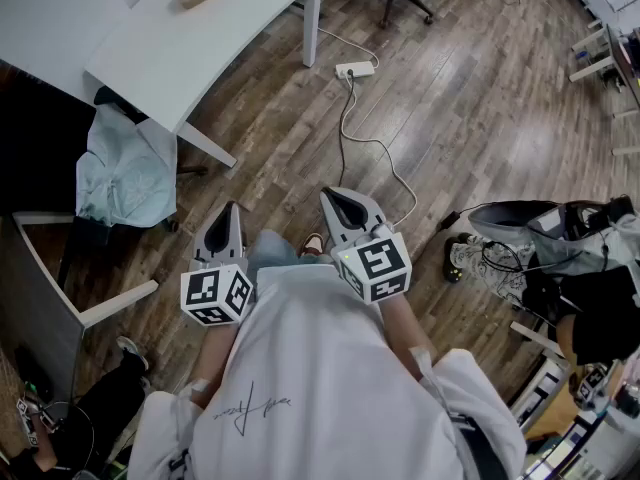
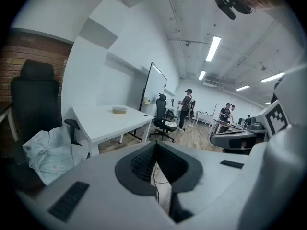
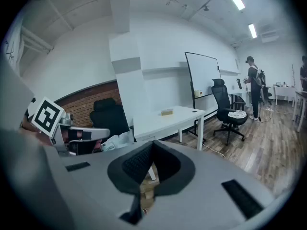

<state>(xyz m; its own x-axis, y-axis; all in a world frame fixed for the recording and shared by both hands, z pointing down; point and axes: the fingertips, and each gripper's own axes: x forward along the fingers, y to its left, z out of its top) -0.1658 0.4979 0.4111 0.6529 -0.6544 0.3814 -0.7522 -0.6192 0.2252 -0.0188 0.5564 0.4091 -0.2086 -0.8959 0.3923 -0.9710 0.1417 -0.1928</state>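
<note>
The grey left gripper [image 1: 231, 211] and grey right gripper [image 1: 337, 198] sit low in the middle of the head view. Both are pinched closed with nothing inside. A white power strip [image 1: 356, 69] lies sideways on the brown wood floor [image 1: 470, 118], well up the picture from them. Its long white cord [image 1: 343, 118] snakes down toward the right gripper, which is nearer.

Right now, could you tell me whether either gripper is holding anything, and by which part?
Nothing is held: the left gripper and right gripper are both shut, empty, above the wooden floor.
</note>
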